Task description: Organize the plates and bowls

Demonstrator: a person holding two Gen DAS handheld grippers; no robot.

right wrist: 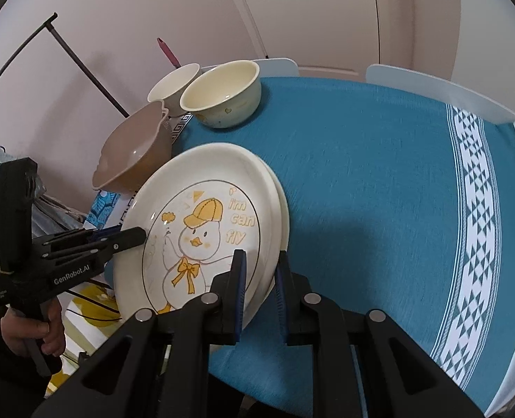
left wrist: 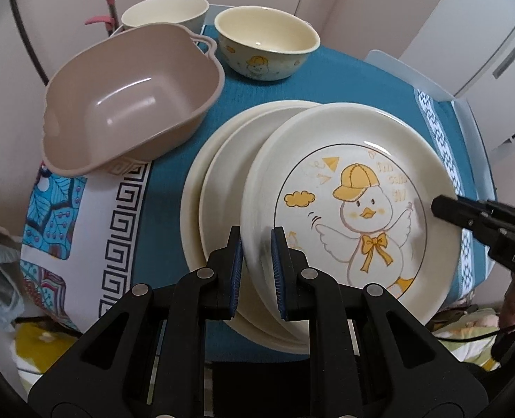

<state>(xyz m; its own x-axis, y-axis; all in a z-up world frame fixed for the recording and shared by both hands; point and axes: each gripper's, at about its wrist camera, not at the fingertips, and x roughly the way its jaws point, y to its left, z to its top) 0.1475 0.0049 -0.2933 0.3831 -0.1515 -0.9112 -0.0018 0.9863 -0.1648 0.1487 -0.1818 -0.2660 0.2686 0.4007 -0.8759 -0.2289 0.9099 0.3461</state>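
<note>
Both claws grip the same duck plate (left wrist: 344,188) by opposite edges. In the left wrist view the left claw (left wrist: 256,271) sits at the lower middle, its blue pads (left wrist: 277,264) pinching the plate's near rim; the right claw (left wrist: 442,207) reaches in from the right edge onto the far rim. In the right wrist view the right claw (right wrist: 260,278) is clamped on the plate's lower right rim, and a hand (right wrist: 31,331) holds the left tool at lower left. The duck plate lies tilted on two plain plates (left wrist: 219,188) stacked on the blue cloth (right wrist: 362,174) over the bench. At upper left stand a tan basin (left wrist: 125,104), a duck bowl (left wrist: 266,41) and a plain bowl (left wrist: 165,10) behind it.
</note>
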